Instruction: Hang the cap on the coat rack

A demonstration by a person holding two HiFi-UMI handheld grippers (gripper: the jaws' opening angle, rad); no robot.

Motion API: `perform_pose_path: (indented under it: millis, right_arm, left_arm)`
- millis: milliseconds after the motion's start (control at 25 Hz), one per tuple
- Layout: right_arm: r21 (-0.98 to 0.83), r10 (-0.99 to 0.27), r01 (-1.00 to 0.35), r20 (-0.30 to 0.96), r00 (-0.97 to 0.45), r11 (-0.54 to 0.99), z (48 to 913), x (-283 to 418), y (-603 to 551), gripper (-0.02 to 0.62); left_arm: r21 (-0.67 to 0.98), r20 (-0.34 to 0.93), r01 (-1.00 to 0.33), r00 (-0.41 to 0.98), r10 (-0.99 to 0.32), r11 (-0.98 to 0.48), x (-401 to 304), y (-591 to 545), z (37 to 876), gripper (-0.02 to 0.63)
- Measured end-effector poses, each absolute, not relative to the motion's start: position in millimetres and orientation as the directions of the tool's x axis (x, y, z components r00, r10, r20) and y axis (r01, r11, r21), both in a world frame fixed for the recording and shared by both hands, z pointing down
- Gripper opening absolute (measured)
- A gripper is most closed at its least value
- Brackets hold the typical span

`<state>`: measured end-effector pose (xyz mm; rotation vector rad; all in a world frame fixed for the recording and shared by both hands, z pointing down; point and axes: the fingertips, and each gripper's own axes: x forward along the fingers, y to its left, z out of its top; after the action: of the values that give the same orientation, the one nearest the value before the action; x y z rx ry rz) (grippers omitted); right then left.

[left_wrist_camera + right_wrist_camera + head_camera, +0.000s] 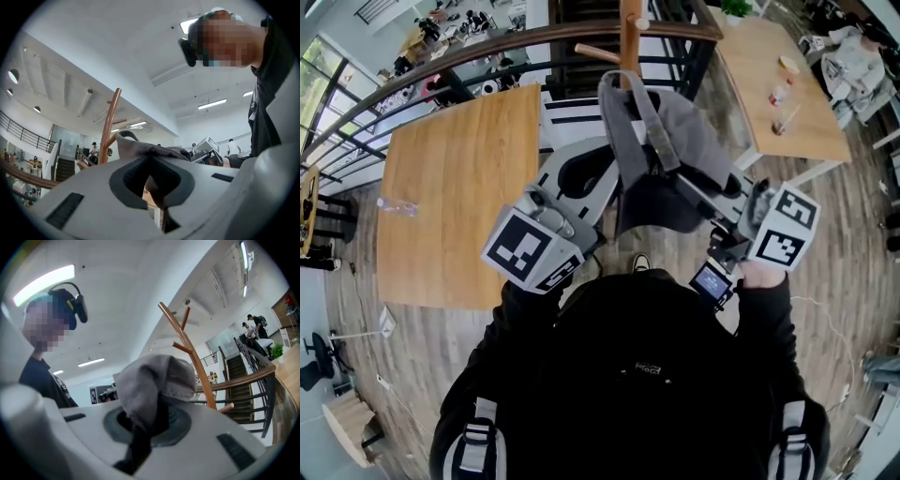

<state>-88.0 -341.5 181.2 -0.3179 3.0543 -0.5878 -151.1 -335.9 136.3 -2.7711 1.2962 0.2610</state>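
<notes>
In the head view a grey cap (680, 155) hangs between my two grippers, its back strap looped up close to the wooden coat rack (630, 33). My left gripper (611, 178) is shut on the cap's left edge, and my right gripper (703, 202) is shut on its right side. The left gripper view shows grey cloth (150, 150) bunched just past the left gripper (158, 208), with the rack pole (110, 126) behind. In the right gripper view the cap (154, 383) bulges up out of the right gripper (140, 441), and the branching rack (187, 345) rises just beyond it.
A wooden table (459, 187) stands to the left and another (778, 94), with bottles on it, to the right. A curved handrail (487, 52) and a staircase (572, 103) run behind the rack. People sit and stand far off.
</notes>
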Motion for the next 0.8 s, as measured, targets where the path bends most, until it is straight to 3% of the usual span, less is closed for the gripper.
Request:
perform_pose_path:
  millis: [800]
  right_arm:
    - [-0.318,-0.182,-0.167,-0.017,-0.983,0.933,134.6,-99.6,-365.3,0.025]
  left_arm:
    - [-0.063,-0.223,-0.8,0.594,-0.773,-0.597,-162.4,-358.1,86.8,0.006]
